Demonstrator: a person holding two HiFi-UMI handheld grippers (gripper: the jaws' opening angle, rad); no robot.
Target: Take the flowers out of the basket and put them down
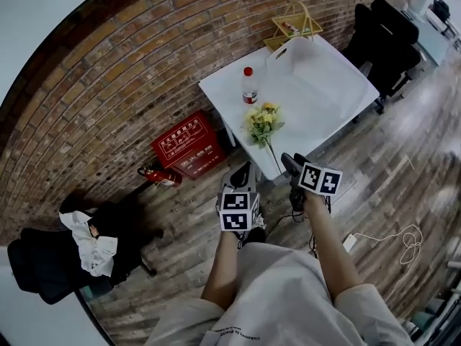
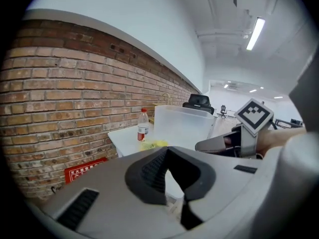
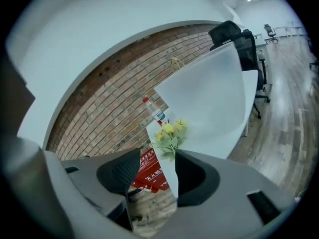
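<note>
Yellow flowers (image 1: 263, 120) are lying on the white table (image 1: 328, 103) close to its near corner, well apart from the wire basket (image 1: 295, 24) that is sitting at the far corner. The bunch is resting flat. Its long axis is running from the near corner in toward the bottle (image 1: 249, 86), with the blooms pointing inward and the thin stem trailing out to the table's edge. The job is looking as good as done, since the flowers are out of the basket and set down, and nothing is gripping them. The left gripper (image 2: 167, 156) is hanging off the table's near side with its jaws together on nothing. The right gripper (image 3: 158, 163) is hovering beside it with jaws standing apart and empty (the bunch is showing only in the distance beyond them). Little seems left apart from drawing back.
</note>
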